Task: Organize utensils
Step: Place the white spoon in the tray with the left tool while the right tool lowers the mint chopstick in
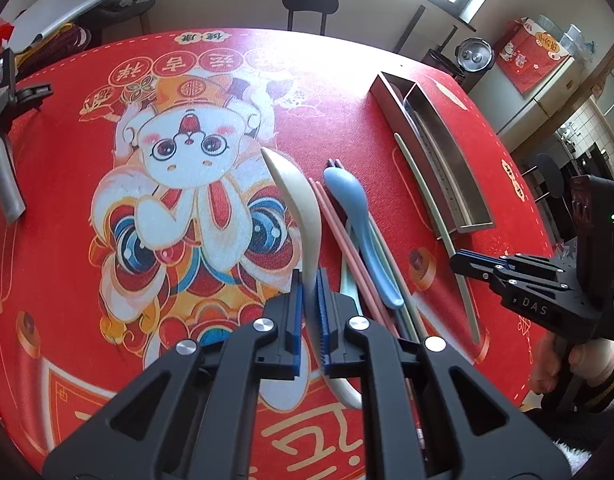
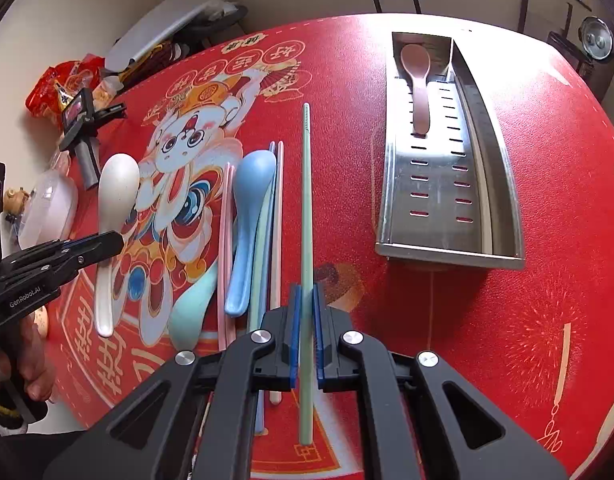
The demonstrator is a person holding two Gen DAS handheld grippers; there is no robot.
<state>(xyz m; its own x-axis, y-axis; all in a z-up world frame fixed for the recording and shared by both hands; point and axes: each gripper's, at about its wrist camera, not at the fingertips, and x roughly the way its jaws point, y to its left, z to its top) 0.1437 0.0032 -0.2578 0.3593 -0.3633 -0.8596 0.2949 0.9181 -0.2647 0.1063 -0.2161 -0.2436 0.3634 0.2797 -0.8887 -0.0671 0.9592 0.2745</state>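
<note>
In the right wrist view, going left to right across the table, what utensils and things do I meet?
White spoon → pink chopsticks → blue spoon → green chopstick held in the right gripper → metal tray with a brown spoon inside.

Mint spoon (image 2: 193, 312) handle hidden under blue spoon (image 2: 247, 216); green chopstick (image 2: 306, 200) partly hidden behind right gripper (image 2: 306, 292).
</note>
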